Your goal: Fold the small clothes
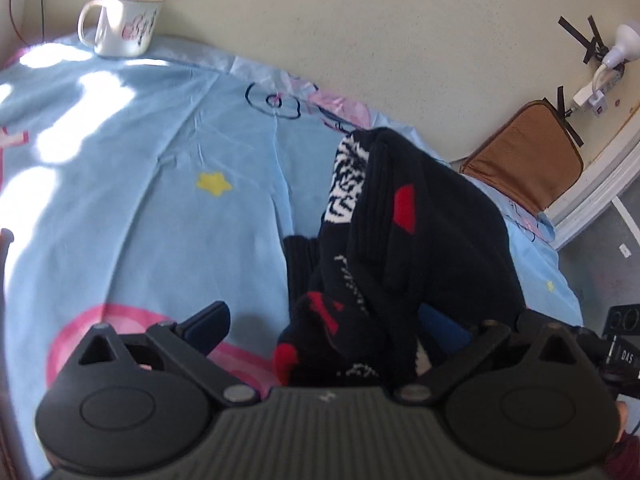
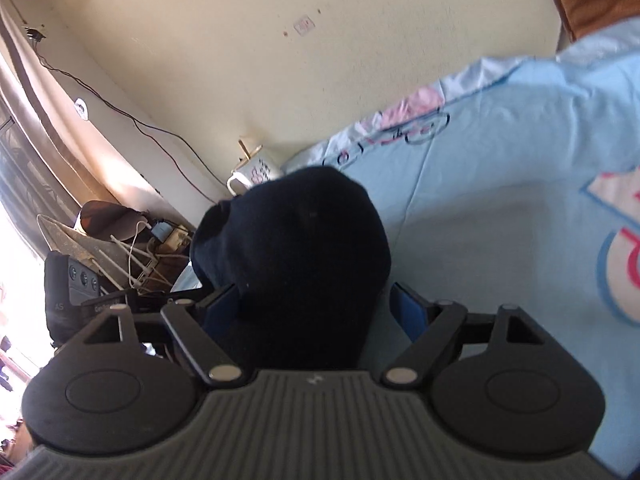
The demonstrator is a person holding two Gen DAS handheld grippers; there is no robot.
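Left gripper (image 1: 324, 328) stands wide open around bunched black socks (image 1: 400, 240); right gripper (image 2: 316, 304) open, dark fabric between. Recommend aligning 2 cuffs flat on bedsheet (image 1: 140, 180) before closing.

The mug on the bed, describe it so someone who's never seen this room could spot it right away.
Start at the light blue bedsheet and follow it to the far edge by the cream wall. There stands a white mug with pink and black lettering. A wooden stick poking from its top marks it out.
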